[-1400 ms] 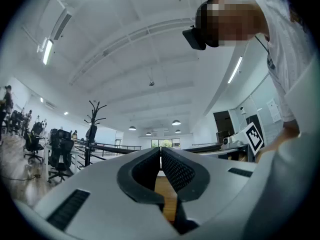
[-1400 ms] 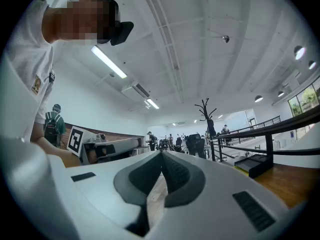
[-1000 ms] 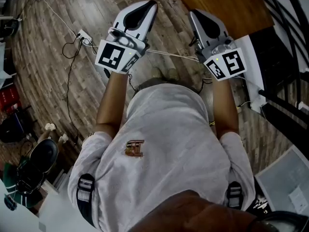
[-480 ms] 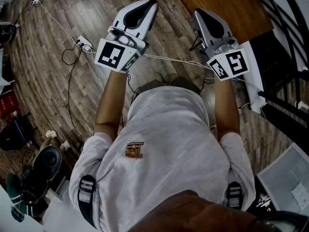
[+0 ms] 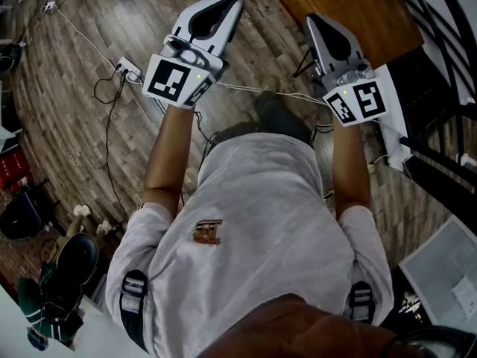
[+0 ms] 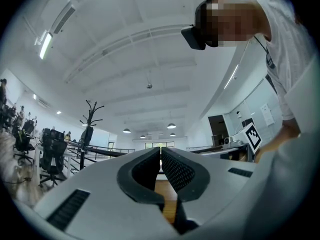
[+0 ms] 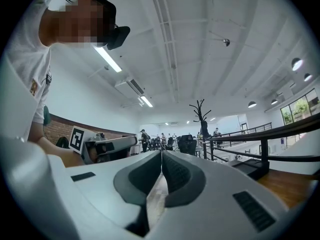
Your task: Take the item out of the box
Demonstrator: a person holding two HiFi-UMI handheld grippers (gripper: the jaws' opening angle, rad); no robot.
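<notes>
No box and no item show in any view. In the head view my left gripper (image 5: 229, 0) is held out over the wooden floor (image 5: 89, 125), its jaws closed together with nothing between them. My right gripper (image 5: 314, 21) is level with it, a hand's width to the right, also shut and empty. The left gripper view looks up past the touching pads of the left gripper (image 6: 160, 150) into a large office hall. The right gripper view shows the right gripper (image 7: 161, 154) with pads pressed together, and the left gripper's marker cube (image 7: 76, 139) at its left.
White cables and a power strip (image 5: 128, 67) lie on the floor ahead. A brown wooden platform (image 5: 350, 2) and black railing (image 5: 440, 28) are at the upper right. A coat stand (image 6: 91, 115) and office chairs (image 6: 52, 156) stand far off. My shoe (image 5: 273, 112) is forward.
Both grippers have drifted slightly up and away in the head view, still shut. A dark shoe has stepped forward into view below the cable between them.
</notes>
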